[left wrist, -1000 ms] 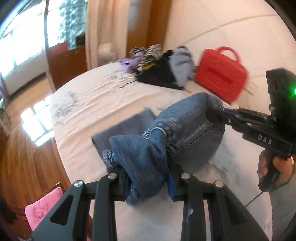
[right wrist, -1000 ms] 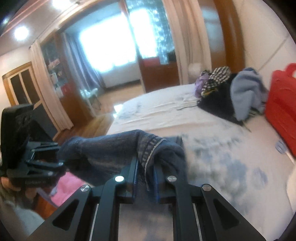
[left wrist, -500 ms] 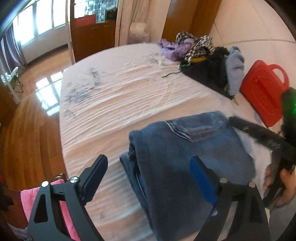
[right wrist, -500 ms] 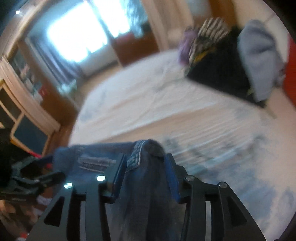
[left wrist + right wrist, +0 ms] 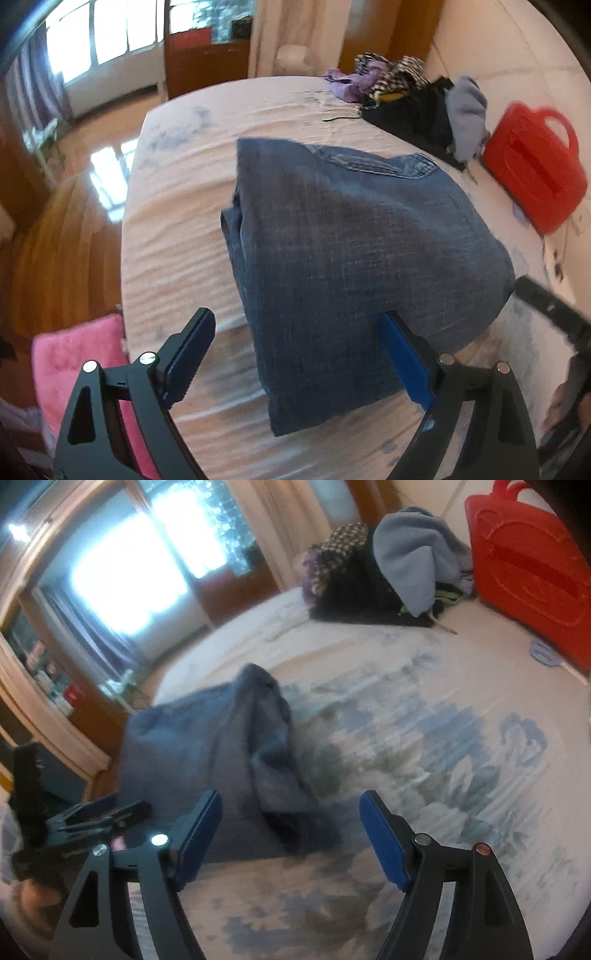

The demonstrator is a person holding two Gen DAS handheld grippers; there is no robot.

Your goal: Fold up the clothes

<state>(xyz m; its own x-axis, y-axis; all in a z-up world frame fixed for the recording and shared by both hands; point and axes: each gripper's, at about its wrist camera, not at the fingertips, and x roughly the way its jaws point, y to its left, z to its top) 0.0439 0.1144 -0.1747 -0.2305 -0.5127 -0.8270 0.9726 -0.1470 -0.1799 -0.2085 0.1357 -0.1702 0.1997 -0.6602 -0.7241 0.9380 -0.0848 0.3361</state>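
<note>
A pair of blue jeans [image 5: 354,258] lies folded in a thick stack on the bed [image 5: 177,206], waistband at the far end. My left gripper [image 5: 295,354] is open, its fingers straddling the near edge of the stack, holding nothing. In the right wrist view the jeans [image 5: 221,753] lie bunched just ahead and left. My right gripper [image 5: 291,830] is open and empty, just short of the denim. The left gripper shows at the left edge of the right wrist view [image 5: 74,819].
A pile of unfolded clothes [image 5: 417,99] sits at the far end of the bed, also in the right wrist view [image 5: 388,568]. A red plastic case [image 5: 532,162] leans on the wall at right. A pink cushion [image 5: 92,369] lies off the bed's left edge above the wooden floor.
Both grippers held the jeans a second ago; both have opened and let go. The jeans now lie folded on the bed, and both grippers have drawn back.
</note>
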